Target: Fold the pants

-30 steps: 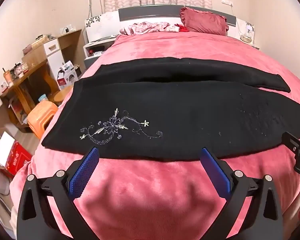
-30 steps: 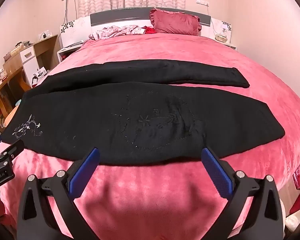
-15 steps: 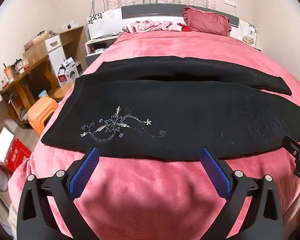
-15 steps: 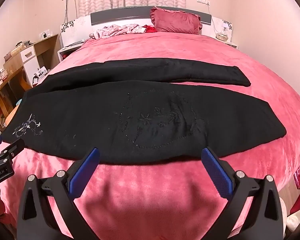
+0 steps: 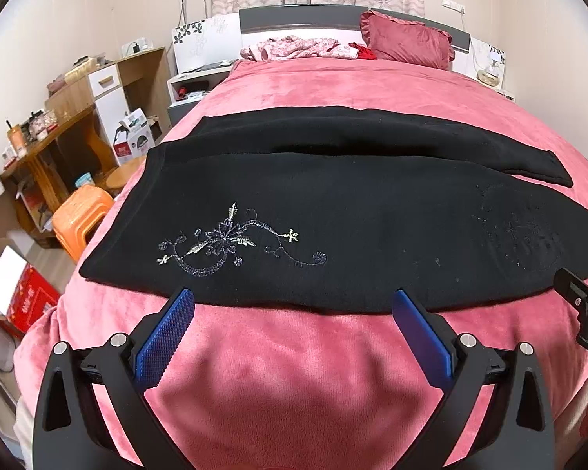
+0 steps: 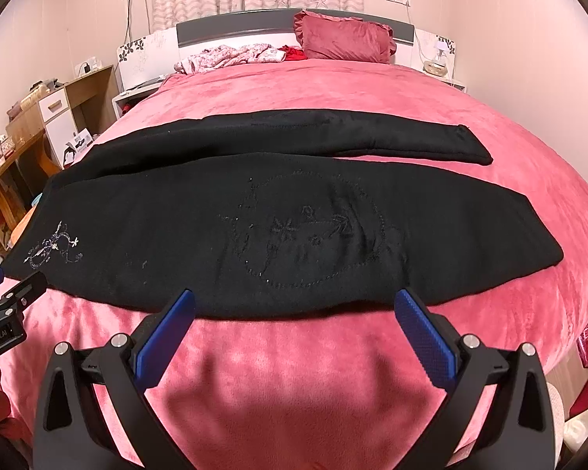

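Observation:
Black pants point(image 5: 333, 211) lie spread flat across the pink bed point(image 5: 294, 384), waistband at the left, both legs running right, the far leg point(image 6: 333, 133) apart from the near one point(image 6: 294, 235). Silver floral embroidery point(image 5: 223, 244) sits near the waist. My left gripper point(image 5: 292, 313) is open and empty, hovering just short of the pants' near edge by the embroidery. My right gripper point(image 6: 294, 313) is open and empty, just short of the near leg's edge. Each gripper shows at the edge of the other's view.
A red pillow point(image 5: 407, 41) and crumpled pink clothes point(image 5: 294, 47) lie at the headboard. Left of the bed stand an orange stool point(image 5: 80, 215), a wooden desk point(image 5: 51, 137) and boxes point(image 5: 19, 293). A nightstand with a lamp point(image 6: 437, 58) stands at the back right.
Both grippers have edged slightly back and up from the bed; the pants lie as before. Both stay open.

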Available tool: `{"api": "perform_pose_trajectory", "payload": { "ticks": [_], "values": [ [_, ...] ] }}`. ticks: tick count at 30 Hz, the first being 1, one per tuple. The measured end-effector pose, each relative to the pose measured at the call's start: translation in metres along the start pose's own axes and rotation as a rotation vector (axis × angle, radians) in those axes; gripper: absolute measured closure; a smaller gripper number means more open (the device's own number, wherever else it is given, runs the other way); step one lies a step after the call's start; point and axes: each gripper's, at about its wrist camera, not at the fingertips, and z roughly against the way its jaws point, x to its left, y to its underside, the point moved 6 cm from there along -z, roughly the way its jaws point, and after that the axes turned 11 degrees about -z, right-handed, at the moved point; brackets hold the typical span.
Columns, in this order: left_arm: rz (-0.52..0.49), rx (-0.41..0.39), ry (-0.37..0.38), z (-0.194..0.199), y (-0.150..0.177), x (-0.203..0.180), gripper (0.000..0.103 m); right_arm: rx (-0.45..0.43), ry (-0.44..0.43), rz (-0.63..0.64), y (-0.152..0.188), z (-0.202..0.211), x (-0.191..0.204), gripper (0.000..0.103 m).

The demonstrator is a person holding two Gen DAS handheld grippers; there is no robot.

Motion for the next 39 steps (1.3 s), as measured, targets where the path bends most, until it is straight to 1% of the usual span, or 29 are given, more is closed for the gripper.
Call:
{"api": "perform_pose_trajectory", "payload": {
  "ticks": [5,14,39],
  "values": [
    [0.016,0.007,-0.002,-0.0017,-0.0004,0.0041,0.003,0.0,0.001,-0.003,0.0002,-0.0001,-0.0004,0.002],
    [-0.003,0.004,0.0,-0.0029,-0.0004,0.002,0.003,0.001,0.0,-0.003,0.0002,-0.0005,0.0001,0.002],
    [0.006,0.015,-0.001,-0.0056,0.001,0.0013,0.003,0.004,0.0,-0.005,-0.0004,-0.0017,-0.0009,0.002]
  ]
}}
